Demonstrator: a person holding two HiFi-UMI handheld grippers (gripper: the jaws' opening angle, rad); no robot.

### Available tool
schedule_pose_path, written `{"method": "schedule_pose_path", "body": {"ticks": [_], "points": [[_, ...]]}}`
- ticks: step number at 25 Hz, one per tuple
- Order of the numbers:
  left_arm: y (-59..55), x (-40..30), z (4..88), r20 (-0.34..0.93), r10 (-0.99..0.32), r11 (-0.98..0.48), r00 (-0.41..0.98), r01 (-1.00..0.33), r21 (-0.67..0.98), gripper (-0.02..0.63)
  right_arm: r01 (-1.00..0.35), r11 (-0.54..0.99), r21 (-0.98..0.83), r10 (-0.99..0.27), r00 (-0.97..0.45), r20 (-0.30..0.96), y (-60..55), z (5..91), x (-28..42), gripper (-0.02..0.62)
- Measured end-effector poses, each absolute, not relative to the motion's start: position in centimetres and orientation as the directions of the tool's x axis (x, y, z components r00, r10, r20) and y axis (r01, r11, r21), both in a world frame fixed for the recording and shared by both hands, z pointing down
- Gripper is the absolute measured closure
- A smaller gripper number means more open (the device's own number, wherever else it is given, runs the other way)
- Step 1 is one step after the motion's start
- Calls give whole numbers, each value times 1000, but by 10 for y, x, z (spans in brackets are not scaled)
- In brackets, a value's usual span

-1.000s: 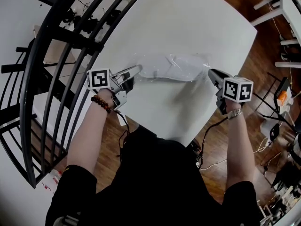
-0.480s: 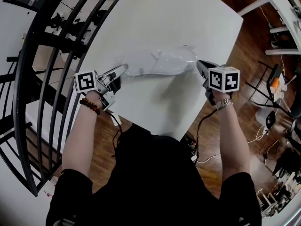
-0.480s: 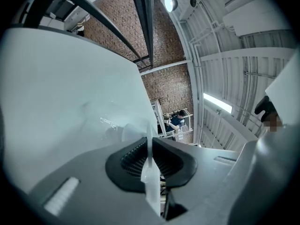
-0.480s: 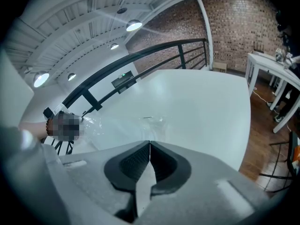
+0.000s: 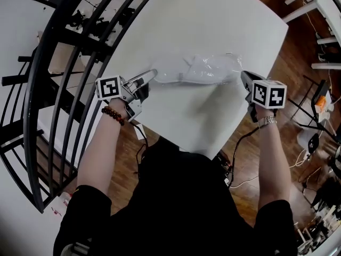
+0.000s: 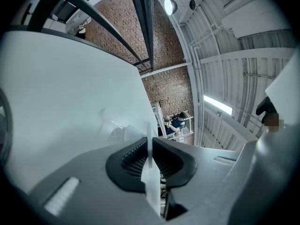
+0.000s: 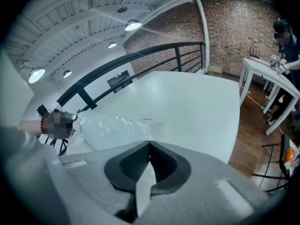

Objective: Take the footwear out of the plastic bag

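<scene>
Between the pressed-together jaws of the left gripper point(image 5: 152, 74) point(image 6: 149, 159) stands a thin translucent sheet, the left end of the plastic bag point(image 5: 216, 66) point(image 7: 110, 127), clamped tight by the dark ribbed pads. At the bag's other end the right gripper point(image 5: 243, 75) point(image 7: 149, 147) is closed in the same way, a strip of clear film caught between its pads. The bag lies stretched between the two grippers, flat on the white table point(image 5: 213, 15), nearer the person's edge than the far one. Its film is glossy and crinkled, with bright creases, most of all on the right half. Inside it the footwear point(image 5: 176, 74) shows only as a pale, smooth, long form; the film blurs its outline, and its kind cannot be told. The tabletop is matt and plain, with rounded corners. A black metal railing point(image 5: 69, 52) curves close along the table's left side, just beside the left gripper. Brown wooden floor point(image 5: 298, 57) lies beyond the right edge, and bare tabletop spreads wide beyond the bag.
</scene>
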State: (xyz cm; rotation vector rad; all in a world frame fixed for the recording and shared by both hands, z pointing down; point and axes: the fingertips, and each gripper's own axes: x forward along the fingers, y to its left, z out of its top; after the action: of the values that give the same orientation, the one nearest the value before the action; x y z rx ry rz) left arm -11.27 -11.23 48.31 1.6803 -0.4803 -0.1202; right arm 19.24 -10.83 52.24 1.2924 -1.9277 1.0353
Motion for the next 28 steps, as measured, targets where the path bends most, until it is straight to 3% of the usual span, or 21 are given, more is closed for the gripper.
{"method": "schedule_pose_path", "body": {"ticks": [15,28], "points": [[-108,-161,475,149,-510,-51,847,-203,978,560,-966,150,-212,-491,-259,832,-101,526,229,603],[-92,-223,477,106,-690,-13,716,-159,987,558,-983,101,-152,-499,-182,847,-99,528,269,603]]}}
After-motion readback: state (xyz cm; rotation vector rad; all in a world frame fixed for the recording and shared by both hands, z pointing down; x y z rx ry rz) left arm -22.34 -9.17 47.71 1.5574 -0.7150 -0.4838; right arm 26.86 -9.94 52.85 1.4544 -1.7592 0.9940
